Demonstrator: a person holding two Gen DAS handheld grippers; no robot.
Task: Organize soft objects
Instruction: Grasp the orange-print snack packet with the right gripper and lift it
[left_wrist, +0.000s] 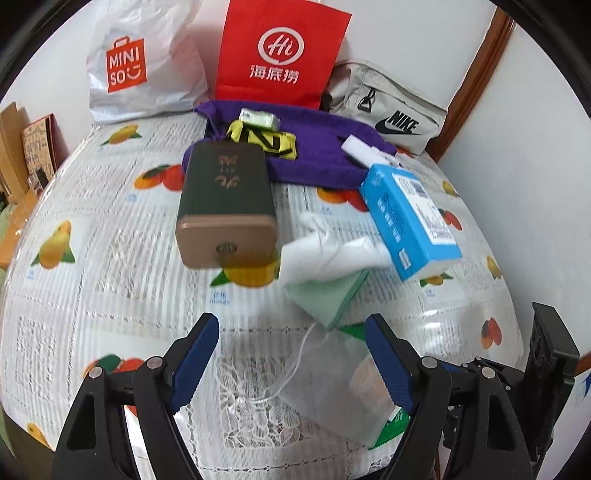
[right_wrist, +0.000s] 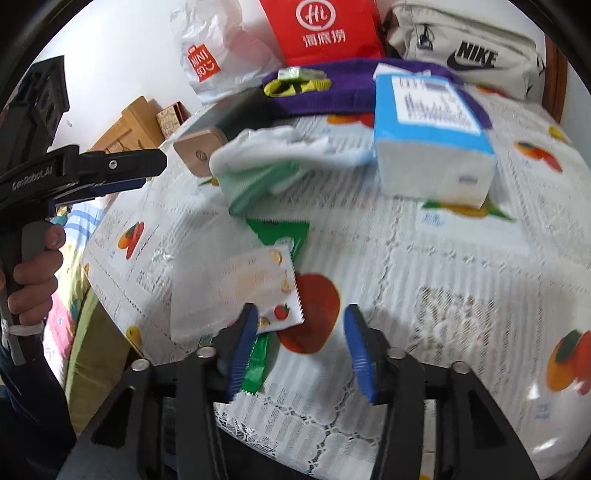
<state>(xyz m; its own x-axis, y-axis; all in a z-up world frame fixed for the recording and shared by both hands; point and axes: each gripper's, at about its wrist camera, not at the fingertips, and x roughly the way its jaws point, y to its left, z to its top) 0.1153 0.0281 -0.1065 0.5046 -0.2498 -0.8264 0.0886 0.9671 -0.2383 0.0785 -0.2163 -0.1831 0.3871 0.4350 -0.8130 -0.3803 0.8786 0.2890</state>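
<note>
Left gripper (left_wrist: 291, 354): fingers stand wide apart and hold nothing; between them lie a thin white cord and the corner of a translucent sachet (left_wrist: 332, 384) on the table (left_wrist: 122, 266).
Right gripper (right_wrist: 301, 345): fingers part-open, nothing pinched; the left finger (right_wrist: 242, 350) overlaps the edge of the white fruit-print sachet (right_wrist: 240, 291) and a green packet (right_wrist: 258, 365), but I cannot tell whether it touches them.
Step in hand: judged as the approach, both grippers angled down over the near clutter with no soft item picked yet.
Soft things, mid-table: a crumpled white cloth (left_wrist: 328, 247) lies on a folded pale-green cloth (left_wrist: 325, 295), just beside the blue tissue pack (left_wrist: 406, 218) and near the dark tin (left_wrist: 225, 206).
Soft things, far: a purple towel (left_wrist: 317, 147) carries a yellow-black pouch (left_wrist: 266, 138) and small packets.
Back wall: a white shopping bag (left_wrist: 144, 62), a red paper bag (left_wrist: 280, 51) and a beige waist bag (left_wrist: 388, 110), likely places for sorting.
Next move: probably choose one target, lower the fingers around it squarely, and close without catching the lace cover or the cord.
</note>
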